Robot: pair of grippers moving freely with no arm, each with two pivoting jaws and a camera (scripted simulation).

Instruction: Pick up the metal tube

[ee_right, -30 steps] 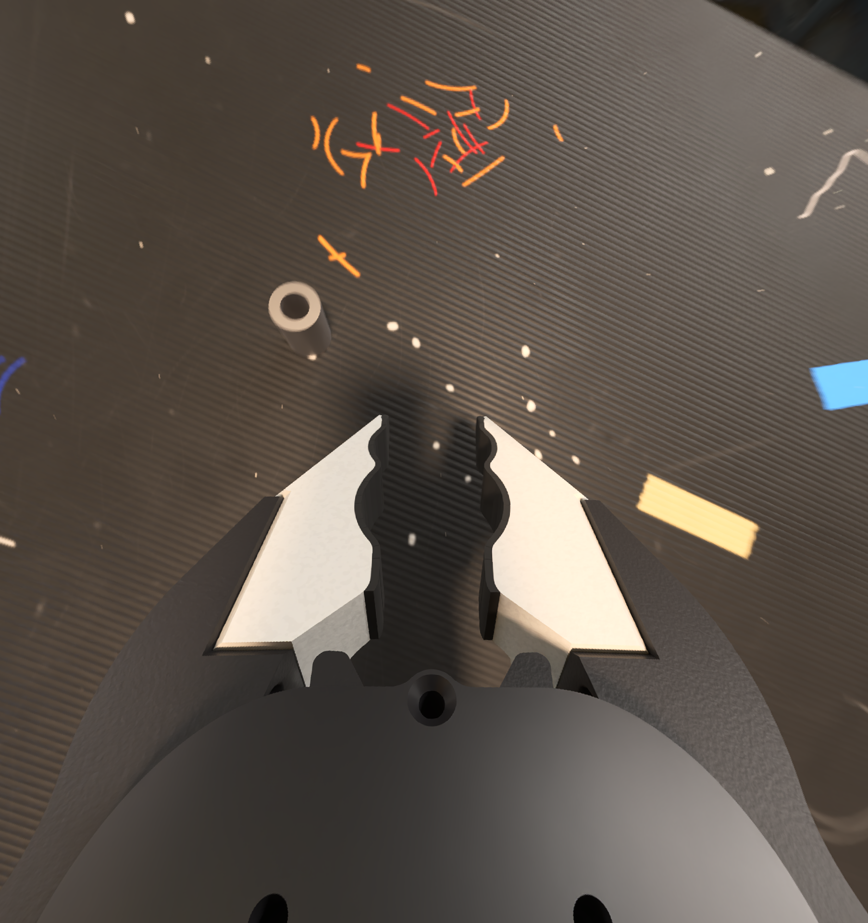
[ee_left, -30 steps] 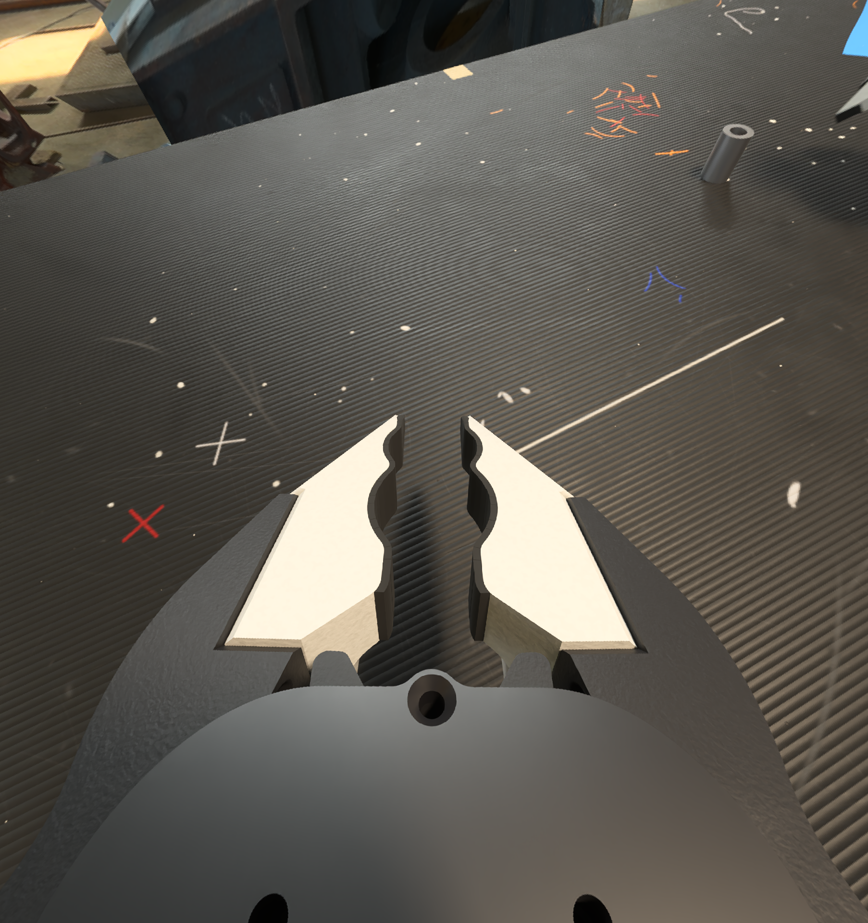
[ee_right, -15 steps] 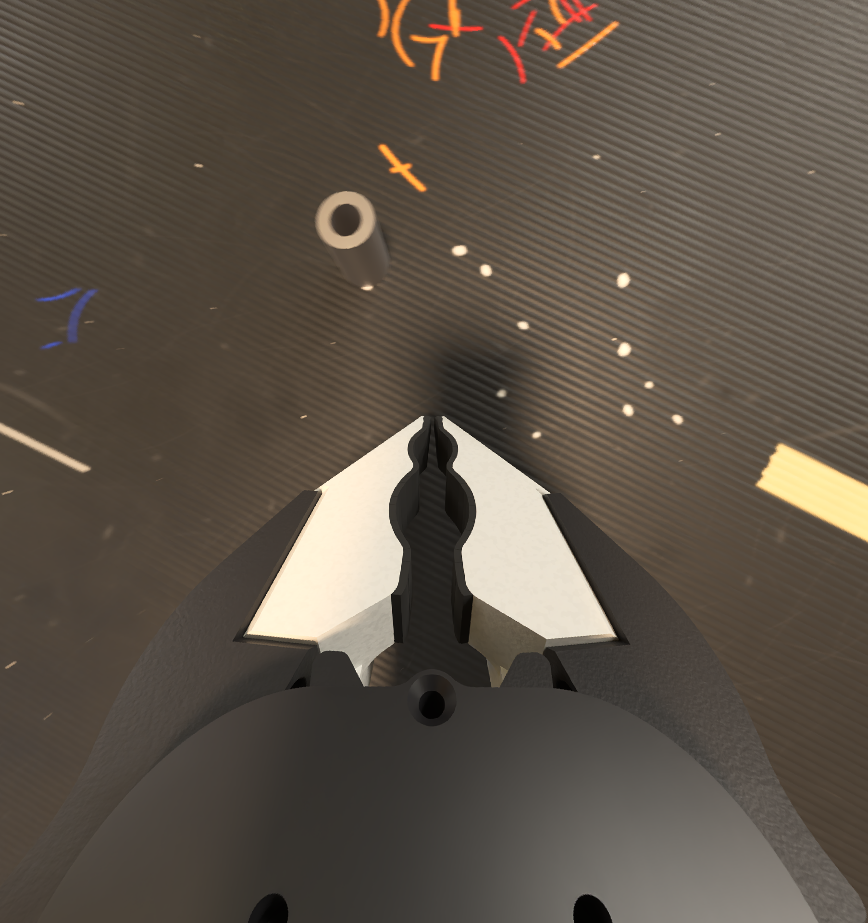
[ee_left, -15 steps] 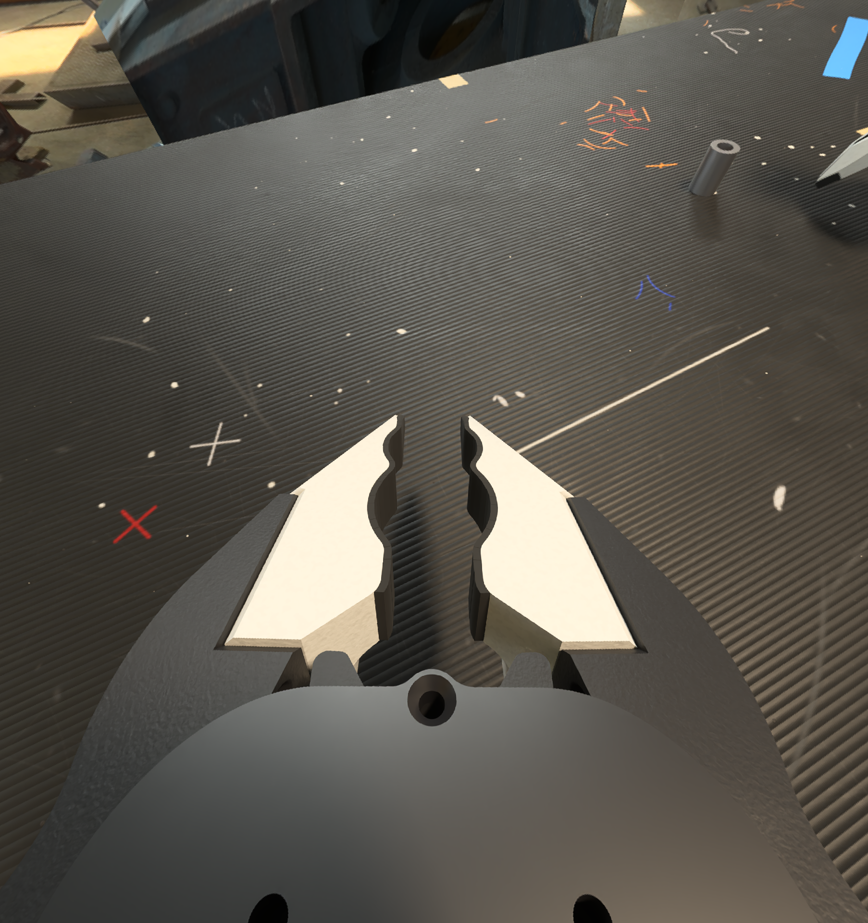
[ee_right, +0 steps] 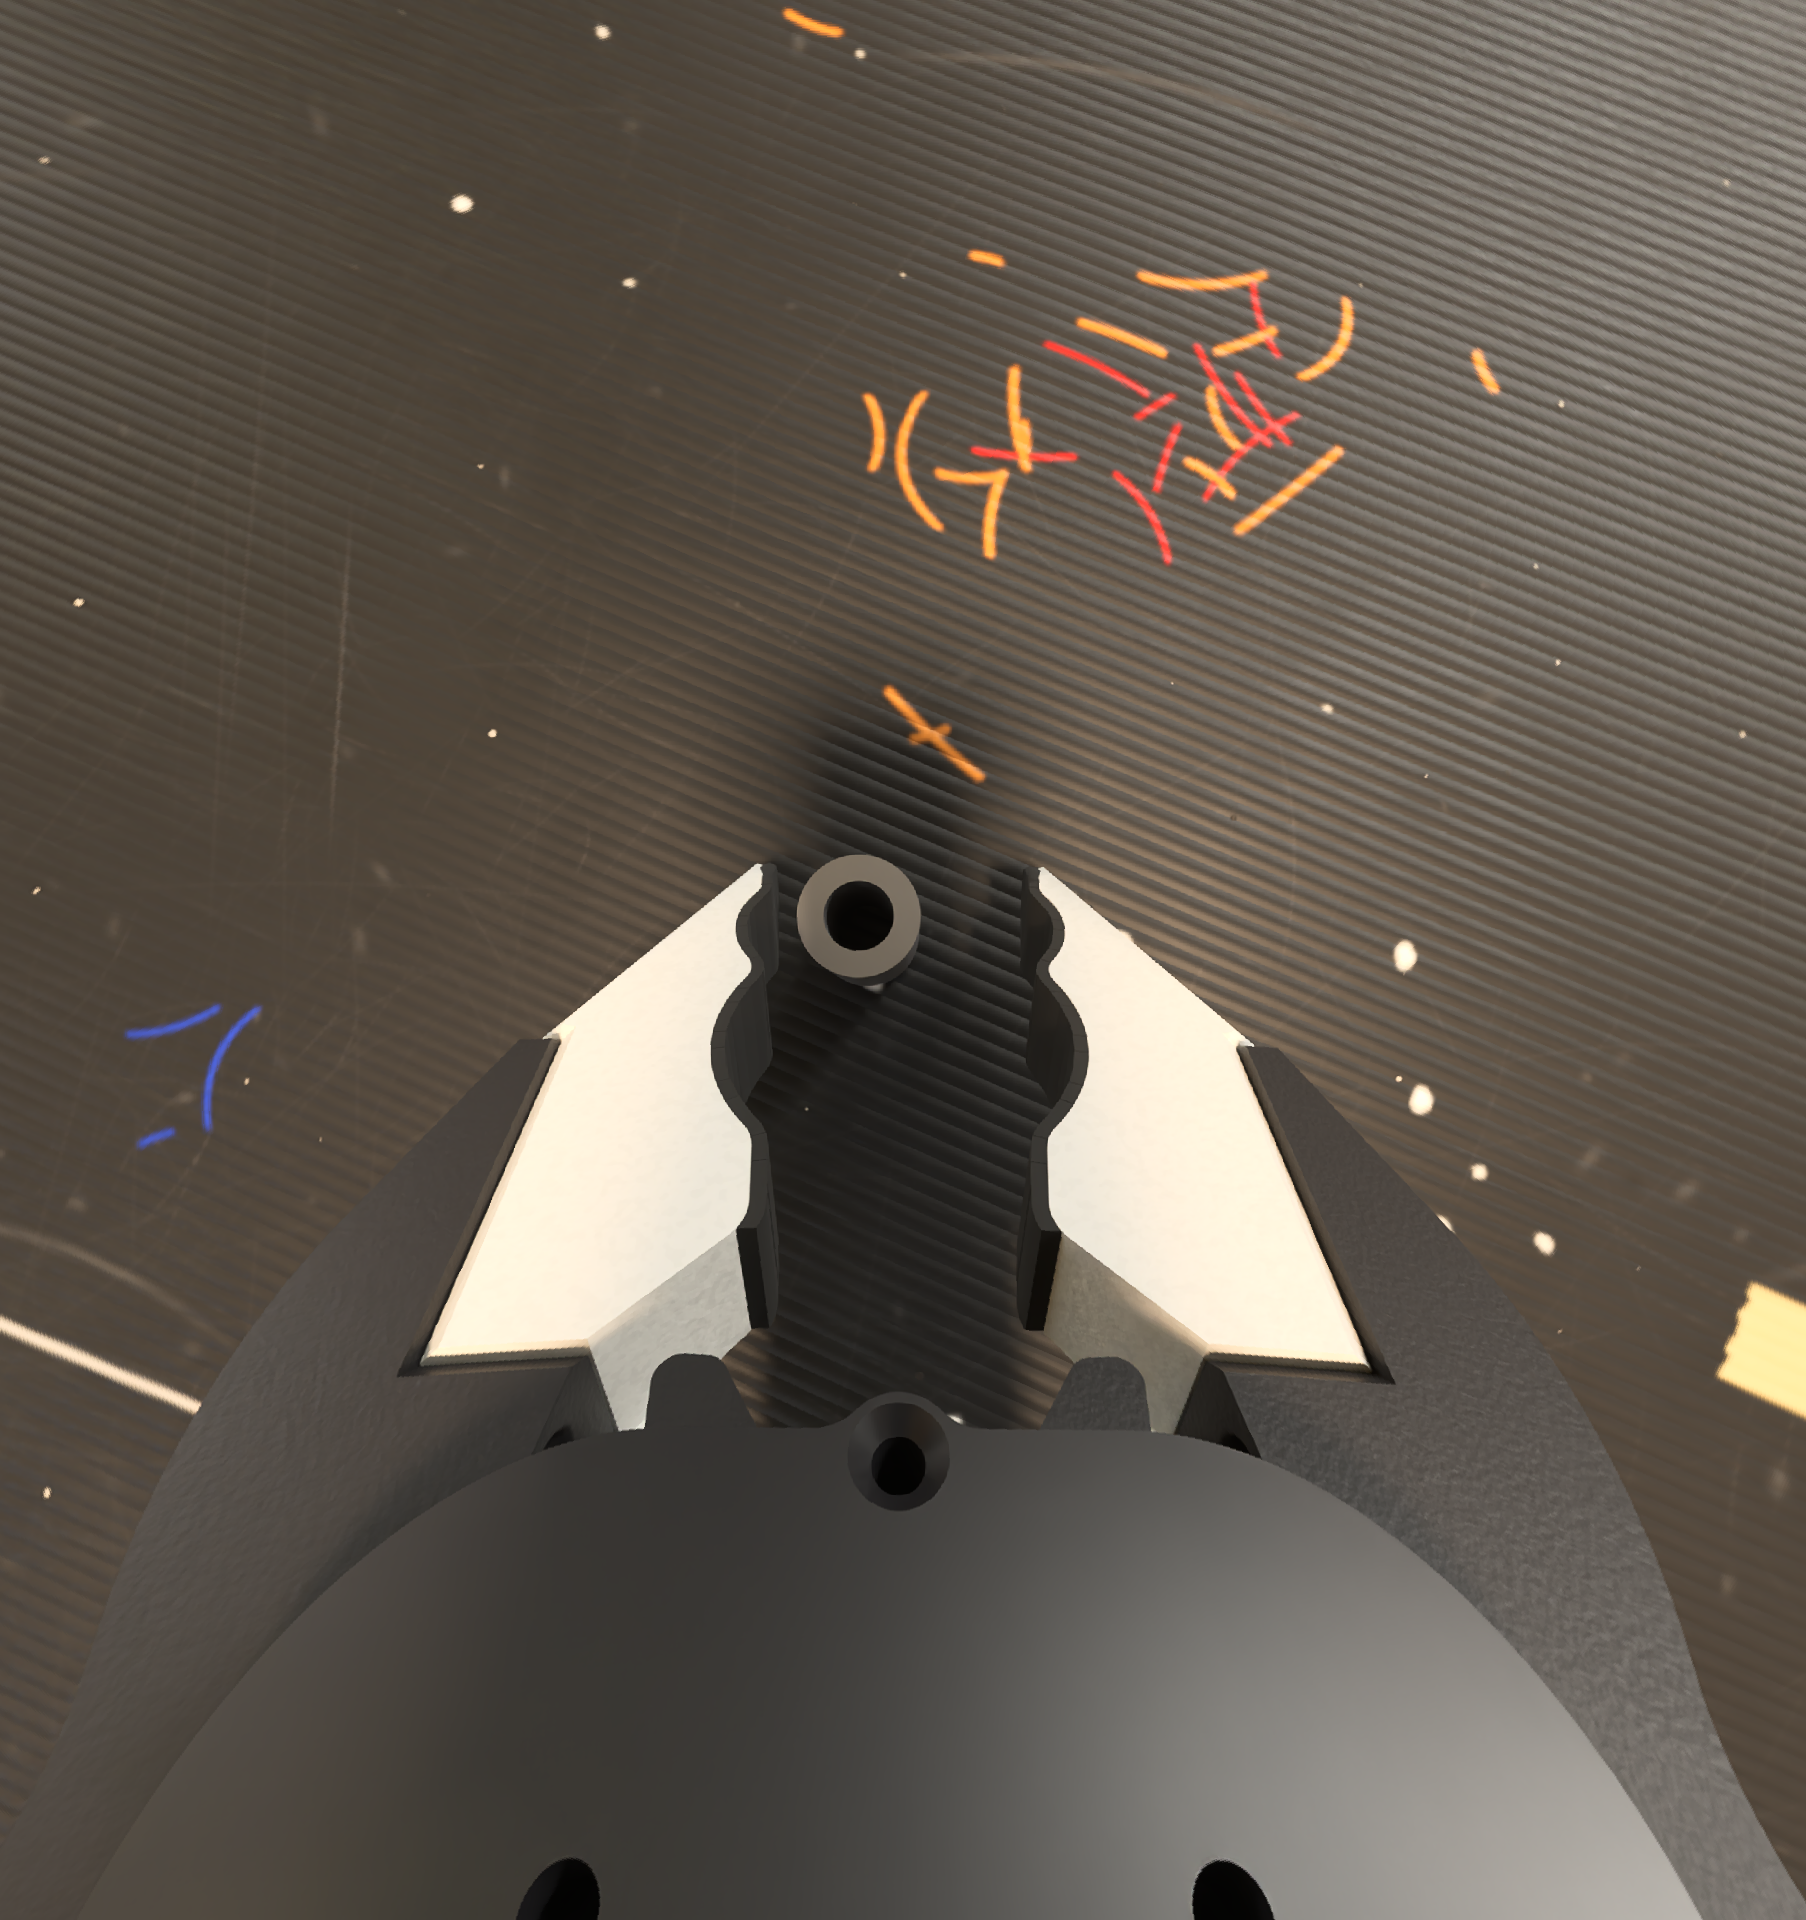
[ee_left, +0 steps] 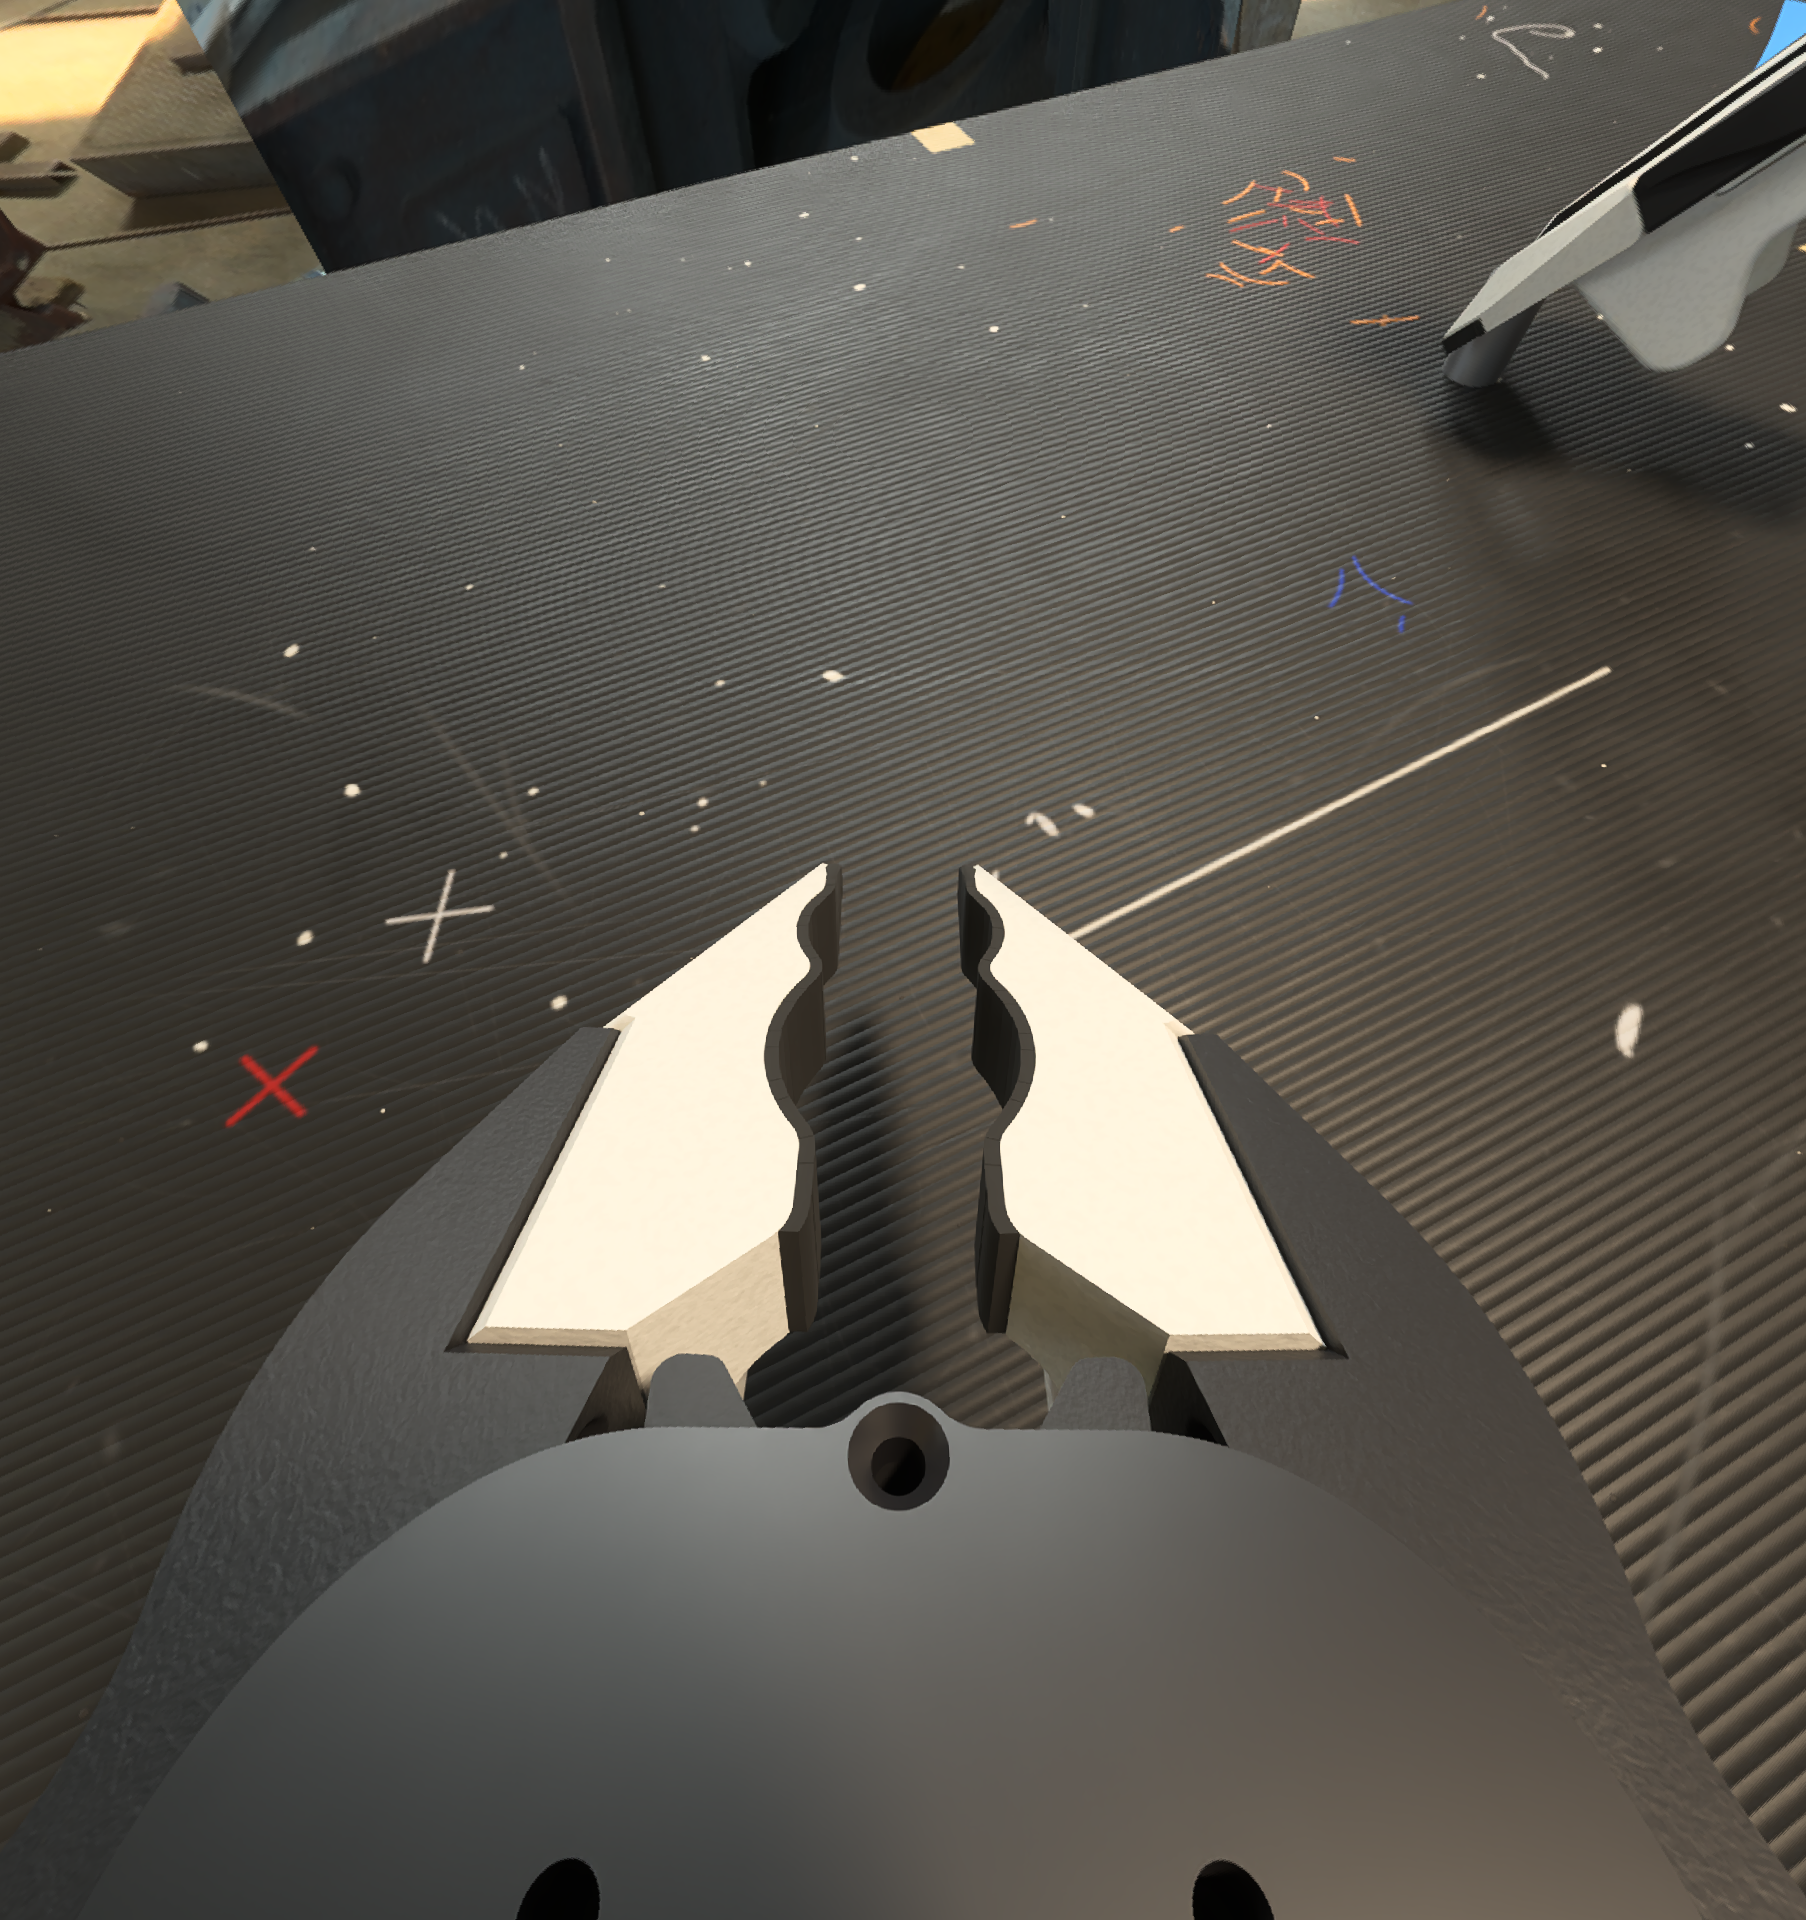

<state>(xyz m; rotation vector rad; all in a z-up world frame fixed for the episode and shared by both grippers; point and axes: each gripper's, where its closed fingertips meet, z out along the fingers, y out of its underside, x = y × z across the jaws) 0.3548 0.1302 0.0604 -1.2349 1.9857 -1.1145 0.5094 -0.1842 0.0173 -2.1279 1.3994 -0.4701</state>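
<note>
We see the right gripper pointed down at the dark ribbed counter, its jaws spread wide. The metal tube stands upright between the fingertips, just beside the left fingertip and apart from the right one; we cannot tell whether it touches. Orange and red marks lie beyond it. From the left wrist view the tube sits toward the counter's far right corner, under the right gripper. The left gripper hangs above the counter's middle, jaws narrowly apart, holding nothing.
</note>
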